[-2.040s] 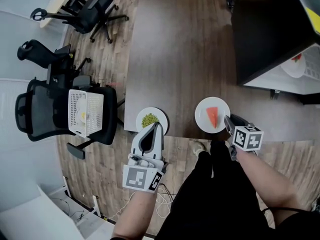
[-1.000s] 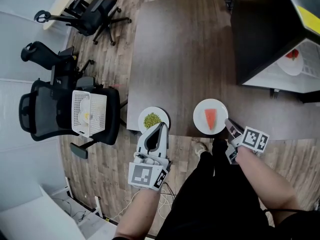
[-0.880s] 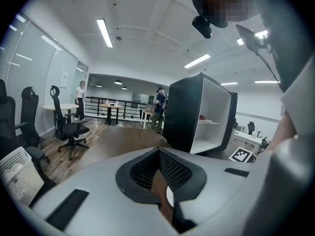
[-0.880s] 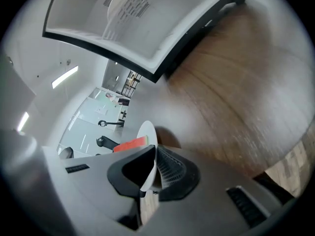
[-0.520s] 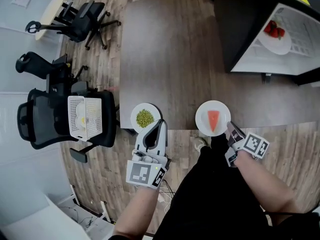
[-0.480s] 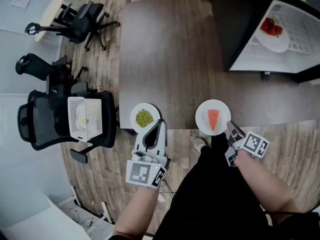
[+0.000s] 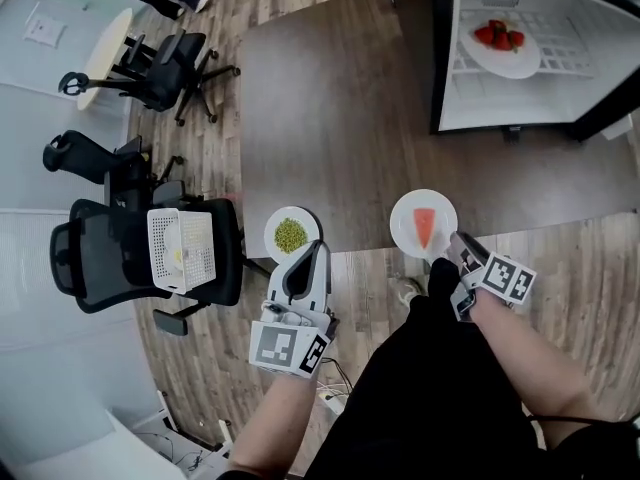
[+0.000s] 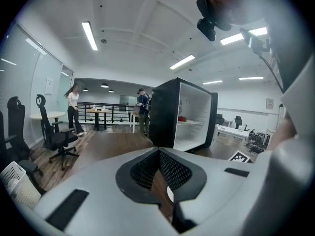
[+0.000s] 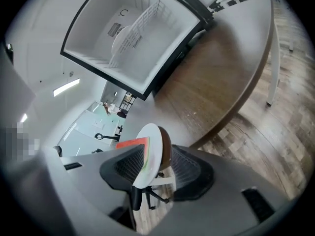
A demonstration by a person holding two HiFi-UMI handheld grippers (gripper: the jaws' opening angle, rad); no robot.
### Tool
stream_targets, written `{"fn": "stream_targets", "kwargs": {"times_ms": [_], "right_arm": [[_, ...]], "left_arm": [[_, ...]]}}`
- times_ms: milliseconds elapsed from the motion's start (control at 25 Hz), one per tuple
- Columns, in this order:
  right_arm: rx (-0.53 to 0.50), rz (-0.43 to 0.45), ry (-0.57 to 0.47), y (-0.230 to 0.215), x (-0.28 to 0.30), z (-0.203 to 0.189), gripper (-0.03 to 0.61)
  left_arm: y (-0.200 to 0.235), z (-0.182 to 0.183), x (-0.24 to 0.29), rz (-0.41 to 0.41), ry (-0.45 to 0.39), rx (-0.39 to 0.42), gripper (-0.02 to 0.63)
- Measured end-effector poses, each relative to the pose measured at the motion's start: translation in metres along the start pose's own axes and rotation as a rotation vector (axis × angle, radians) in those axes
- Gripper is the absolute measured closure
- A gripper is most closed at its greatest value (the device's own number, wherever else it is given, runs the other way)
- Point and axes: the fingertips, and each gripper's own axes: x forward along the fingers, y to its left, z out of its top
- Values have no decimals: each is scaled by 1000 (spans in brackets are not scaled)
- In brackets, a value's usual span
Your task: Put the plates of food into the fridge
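Note:
A white plate of green food sits at the near left corner of the dark table. My left gripper is shut on its near right rim, and a sliver of that plate shows between the closed jaws. A white plate with a watermelon slice lies at the table's near edge. My right gripper has just been opening. That plate's rim stands between its jaws, and a gap remains on the underside.
The black fridge stands open at the back right of the table, with a plate of strawberries on its wire shelf. Office chairs and a white basket stand on the left. Two people stand far off.
The head view has swung toward the fridge, so its white inside and the strawberry plate now show fully. Each gripper stays at the near rim of its plate.

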Motion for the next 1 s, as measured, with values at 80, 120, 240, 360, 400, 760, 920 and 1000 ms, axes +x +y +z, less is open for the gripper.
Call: {"fn": "stream_targets", "kwargs": {"times_ms": [80, 120, 240, 360, 400, 760, 920, 1000], "right_arm": [[34, 4, -8, -4, -7, -5, 430], [58, 19, -7, -5, -8, -9, 430], [128, 72, -4, -3, -5, -23, 430], [155, 93, 1, -5, 1, -37, 430], [159, 99, 2, -6, 3, -41, 430], [233, 181, -54, -10, 30, -46, 430], [293, 211, -92, -10, 31, -49, 449], [290, 202, -95, -10, 29, -50, 472]], "left_arm": [[-6, 1, -5, -6, 0, 7, 611], [-9, 1, -7, -9, 0, 12, 611], [-16, 2, -13, -17, -1, 25, 611], [-20, 0, -21, -19, 2, 45, 611], [-19, -1, -24, -14, 4, 50, 611], [-3, -16, -54, 36, 35, 65, 611], [4, -16, -61, 46, 33, 78, 611], [7, -15, -60, 45, 30, 79, 611]]}}
